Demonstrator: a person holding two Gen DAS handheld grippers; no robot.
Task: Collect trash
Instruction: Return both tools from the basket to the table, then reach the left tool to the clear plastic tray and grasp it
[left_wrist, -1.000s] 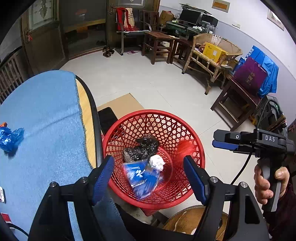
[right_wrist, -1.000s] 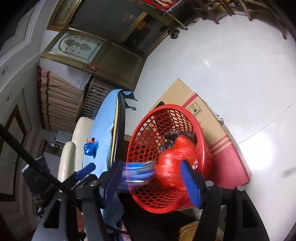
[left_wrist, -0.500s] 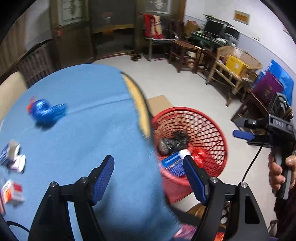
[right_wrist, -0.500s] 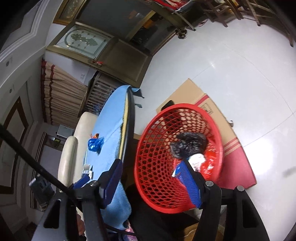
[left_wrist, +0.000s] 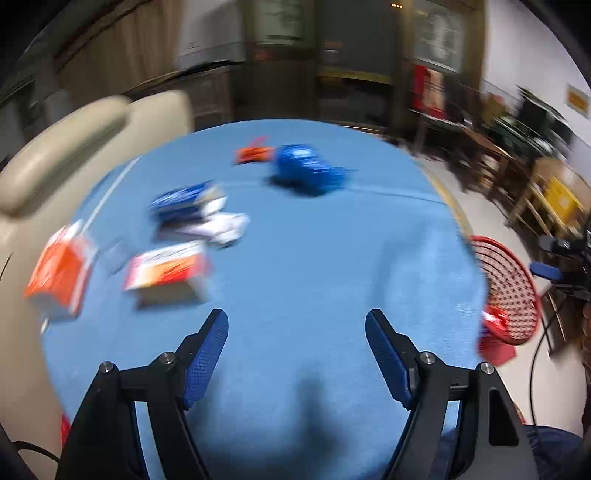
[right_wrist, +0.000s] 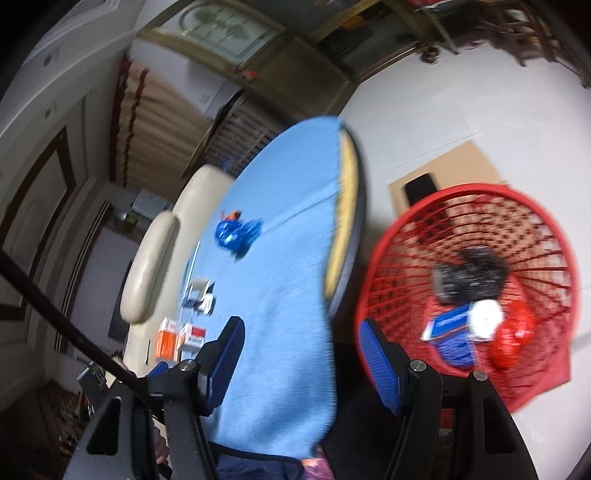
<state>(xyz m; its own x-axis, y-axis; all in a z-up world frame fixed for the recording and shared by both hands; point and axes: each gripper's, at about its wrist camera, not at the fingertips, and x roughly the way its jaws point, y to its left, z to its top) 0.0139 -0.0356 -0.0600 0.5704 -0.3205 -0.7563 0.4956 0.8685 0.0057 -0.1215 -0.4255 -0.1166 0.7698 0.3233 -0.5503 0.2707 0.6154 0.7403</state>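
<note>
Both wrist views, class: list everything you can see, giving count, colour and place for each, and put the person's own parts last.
Table: one, round, blue cloth cover, centre.
Basket: one, red mesh, on the floor beside the table.
Crumpled bag: one, blue, far side of the table.
Small wrapper: one, orange, just beyond the blue bag.
Boxes: two, orange and white, table's left side; print too blurred to read.
Blue and white packets: a small pile, count unclear, behind the boxes.
Basket contents: black bag, white wad, blue packet, red bag.
Cardboard: one flat sheet, tan, under the basket.
Chair: one, cream, behind the table.
Left gripper: open, above the table.
Right gripper: open, over the table's edge.
</note>
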